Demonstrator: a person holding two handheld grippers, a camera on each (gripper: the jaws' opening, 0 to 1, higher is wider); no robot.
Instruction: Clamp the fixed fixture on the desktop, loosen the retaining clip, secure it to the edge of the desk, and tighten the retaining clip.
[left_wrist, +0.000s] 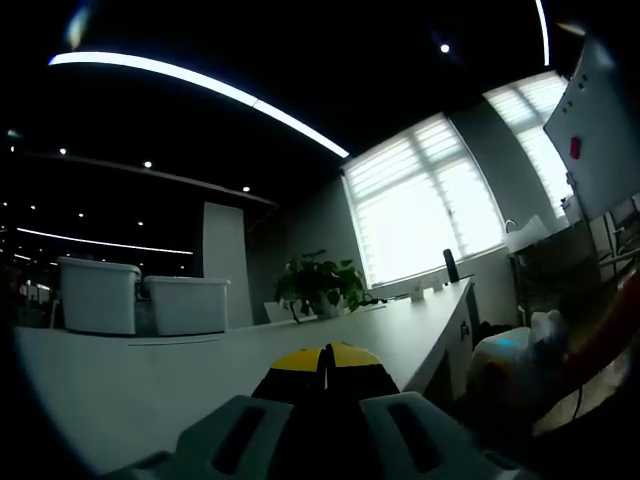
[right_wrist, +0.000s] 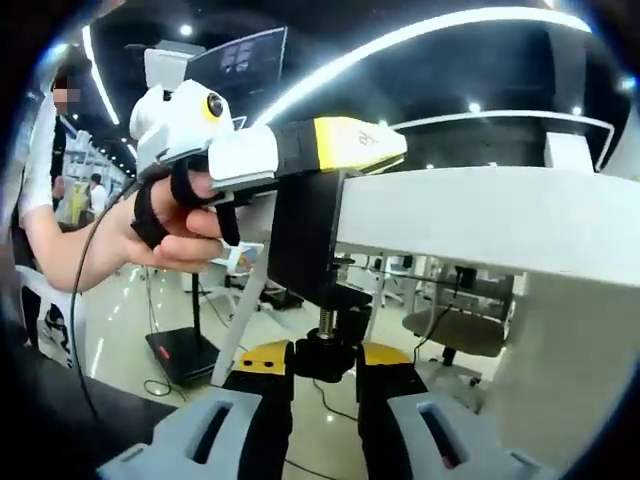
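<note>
Across the lower half of the left gripper view: white tabletop (left_wrist: 200, 375) running from lower left toward the windows at right
Tabletop edge: in the right gripper view it is seen from below, a thick white slab (right_wrist: 480, 215) crossing the upper right of the frame
Fixture: black clamp body with a yellow top (right_wrist: 320, 190) hooked over the tabletop edge at centre of the right gripper view; in the left gripper view its yellow-and-black end (left_wrist: 325, 365) sits at bottom centre on the tabletop
Retaining clip: black screw knob (right_wrist: 325, 355) under the fixture, lower centre
Left gripper (left_wrist: 322, 385): fingers closed on the fixture's yellow end; in the right gripper view a hand (right_wrist: 165, 225) carries it at upper left
Right gripper (right_wrist: 325, 385): fingers closed around the retaining clip from below
On the tabletop: two white bins (left_wrist: 140, 295) at left, a potted plant (left_wrist: 320, 285) at centre, a dark cylinder (left_wrist: 451, 266) near the windows
Room: dark ceiling with a long curved light strip (left_wrist: 200, 85) and small spotlights; bright blinded windows (left_wrist: 425, 200) at right
Floor: pale glossy floor (right_wrist: 130, 330) at lower left of the right gripper view, office chairs (right_wrist: 450, 320) under the tabletop
</note>
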